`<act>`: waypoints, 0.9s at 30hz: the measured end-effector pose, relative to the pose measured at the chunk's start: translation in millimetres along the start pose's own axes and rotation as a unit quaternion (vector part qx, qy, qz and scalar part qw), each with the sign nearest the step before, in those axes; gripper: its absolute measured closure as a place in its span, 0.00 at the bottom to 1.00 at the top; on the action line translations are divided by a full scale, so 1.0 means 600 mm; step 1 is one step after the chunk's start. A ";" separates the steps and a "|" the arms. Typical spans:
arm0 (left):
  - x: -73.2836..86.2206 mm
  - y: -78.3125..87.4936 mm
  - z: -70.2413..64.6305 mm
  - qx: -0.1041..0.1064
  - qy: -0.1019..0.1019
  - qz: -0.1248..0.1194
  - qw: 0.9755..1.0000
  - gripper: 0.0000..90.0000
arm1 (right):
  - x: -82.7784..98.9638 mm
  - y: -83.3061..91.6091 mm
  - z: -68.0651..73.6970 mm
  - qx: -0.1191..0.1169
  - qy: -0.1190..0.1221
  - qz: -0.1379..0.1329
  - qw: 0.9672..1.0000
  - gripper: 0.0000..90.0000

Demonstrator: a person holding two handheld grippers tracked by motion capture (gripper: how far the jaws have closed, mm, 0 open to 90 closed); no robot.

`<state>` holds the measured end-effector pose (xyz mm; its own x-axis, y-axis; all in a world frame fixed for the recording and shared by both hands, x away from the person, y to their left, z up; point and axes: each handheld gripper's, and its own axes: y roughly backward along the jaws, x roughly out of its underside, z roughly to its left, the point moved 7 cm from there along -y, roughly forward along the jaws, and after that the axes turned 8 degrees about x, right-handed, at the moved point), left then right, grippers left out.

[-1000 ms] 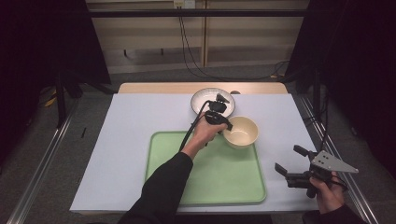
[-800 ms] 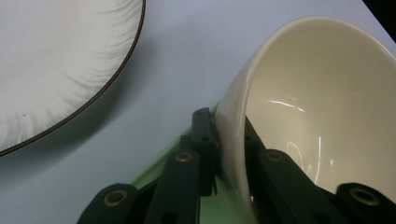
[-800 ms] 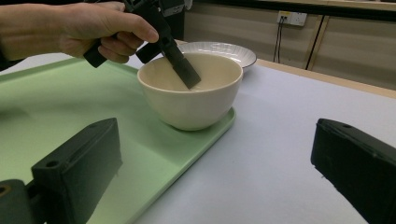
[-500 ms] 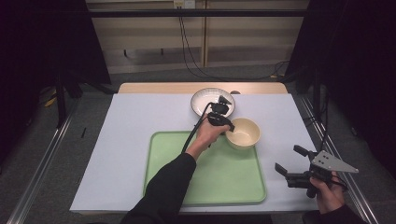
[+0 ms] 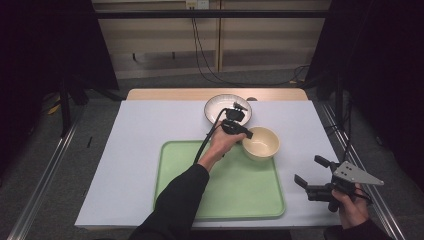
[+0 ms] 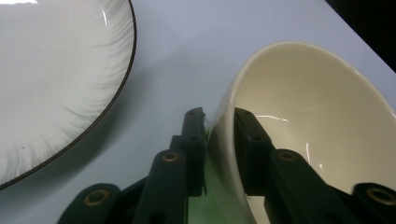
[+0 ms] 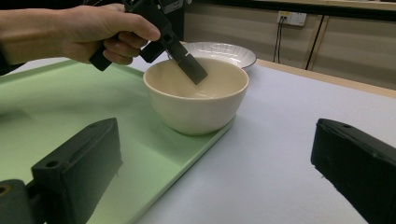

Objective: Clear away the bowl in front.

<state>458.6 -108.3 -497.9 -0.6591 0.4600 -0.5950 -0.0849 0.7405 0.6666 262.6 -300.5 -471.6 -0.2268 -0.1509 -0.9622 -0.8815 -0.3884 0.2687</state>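
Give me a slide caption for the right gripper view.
Left gripper straddles the rim of a cream bowl on the green tray's corner, white plate behind.

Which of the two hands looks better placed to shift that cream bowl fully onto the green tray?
Left. The left gripper has its jaws astride the rim of the cream bowl, which sits half on the green tray; they have just been opening. The right gripper stands open, well away near the table's right edge.
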 end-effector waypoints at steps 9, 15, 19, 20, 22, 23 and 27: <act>-0.005 0.012 -0.001 -0.019 -0.031 -0.039 0.999 0.47 | 0.000 0.001 0.000 0.000 -0.001 0.000 1.000 0.02; -0.008 0.031 0.002 -0.039 -0.046 -0.062 0.996 0.17 | 0.000 0.000 0.000 -0.001 -0.001 0.000 1.000 0.02; -0.012 0.047 0.002 -0.047 -0.051 -0.083 0.994 0.05 | -0.001 0.000 0.000 0.002 -0.001 -0.001 1.000 0.02; -0.013 0.051 0.000 -0.046 -0.053 -0.086 0.994 0.05 | -0.001 0.000 0.000 -0.001 -0.001 0.000 1.000 0.02; -0.011 0.056 0.001 -0.053 -0.053 -0.087 0.993 0.05 | -0.001 0.000 0.000 0.002 -0.001 0.000 1.000 0.02; -0.011 0.058 -0.001 -0.054 -0.049 -0.091 0.993 0.05 | -0.001 0.000 0.000 0.003 0.000 -0.001 1.000 0.02; -0.009 0.072 -0.002 -0.071 -0.057 -0.094 0.991 0.04 | -0.001 0.000 0.000 0.002 0.000 0.000 1.000 0.02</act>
<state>457.4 -79.5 -465.6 -0.5329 0.3788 -0.7566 -0.3076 0.7463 0.5903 262.7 -300.2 -471.1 -0.2261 -0.1501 -0.9625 -0.8834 -0.3848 0.2675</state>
